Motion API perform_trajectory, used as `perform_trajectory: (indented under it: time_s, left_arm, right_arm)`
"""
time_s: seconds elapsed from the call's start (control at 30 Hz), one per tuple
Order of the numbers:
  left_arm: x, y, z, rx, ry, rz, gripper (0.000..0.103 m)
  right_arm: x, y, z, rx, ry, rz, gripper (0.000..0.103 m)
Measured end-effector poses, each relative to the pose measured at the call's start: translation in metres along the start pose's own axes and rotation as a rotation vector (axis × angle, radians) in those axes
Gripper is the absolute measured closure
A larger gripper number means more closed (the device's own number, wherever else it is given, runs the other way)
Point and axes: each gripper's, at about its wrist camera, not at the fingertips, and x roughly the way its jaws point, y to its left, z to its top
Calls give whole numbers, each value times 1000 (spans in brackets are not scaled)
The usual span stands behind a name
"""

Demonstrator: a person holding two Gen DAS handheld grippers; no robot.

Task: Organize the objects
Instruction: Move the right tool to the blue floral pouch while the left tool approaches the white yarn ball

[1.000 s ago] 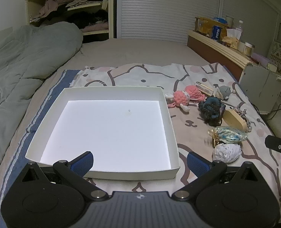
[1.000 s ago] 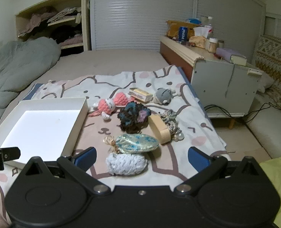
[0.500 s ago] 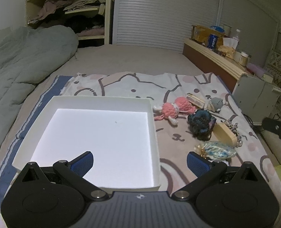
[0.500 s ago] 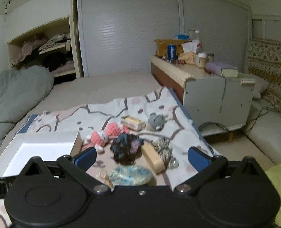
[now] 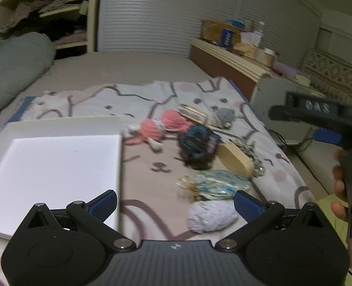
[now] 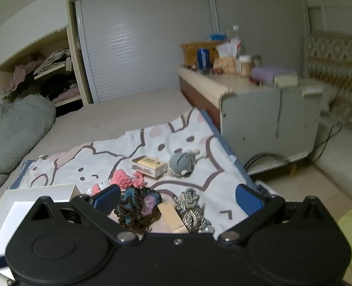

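Small toys and trinkets lie on a cartoon-print blanket (image 5: 137,100) on the bed. Left tongs (image 5: 174,205) gape open and empty; nearest, just ahead to their right, a white knitted ball (image 5: 211,215), then a blue-patterned pouch (image 5: 220,184). To their left sits a white tray (image 5: 49,166). Right tongs (image 6: 177,196) also gape open, above a dark yarn bundle (image 6: 137,206); farther off, a grey plush (image 6: 181,163).

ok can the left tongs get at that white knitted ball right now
Probably yes. The left tongs are open and empty, and the white ball lies just ahead between the fingers, toward the right one. Nothing covers it; the blue pouch lies close behind it.
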Motion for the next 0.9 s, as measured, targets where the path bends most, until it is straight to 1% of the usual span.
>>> perform_trajectory:
  time_s: [0.17,0.27,0.4,0.53,0.57,0.6,0.67,0.73,0.8,0.83,0.9]
  left_arm:
    - [30,-19,-14,9,22,-44,0]
    - [45,-27,-21,14,40,-47,0]
    - [67,-32,-28,13,71,-48,0]
    - [84,-31,-32,-30,101,-76,0]
    - [87,-32,-32,-41,104,-81,0]
    - [90,-32,-32,-52,104,-83,0]
    - [95,-33,-32,-66,105,-82,0]
    - [100,-33,-32,-78,108,-83,0]
    - [103,-34,-33,-77,112,-75,0]
    - [105,-34,-33,-71,115,-67,0]
    - [107,-38,-34,-42,118,-45,0]
  right_arm:
    - [27,-24,-5,97,99,10,0]
    - [38,-33,-11,162,155,13,0]
    - [54,-36,-21,239,285,70,0]
    - [65,-45,-33,382,399,144,1]
    - [68,-46,-37,412,421,149,3]
    - [71,-48,-39,432,439,148,9]
    - [75,-49,-45,472,475,156,13]
    - [81,-51,-50,509,504,178,20]
    - [86,-50,-54,549,527,219,31]
    - [87,-50,-56,567,533,237,33]
    - [88,-48,-57,591,537,269,46]
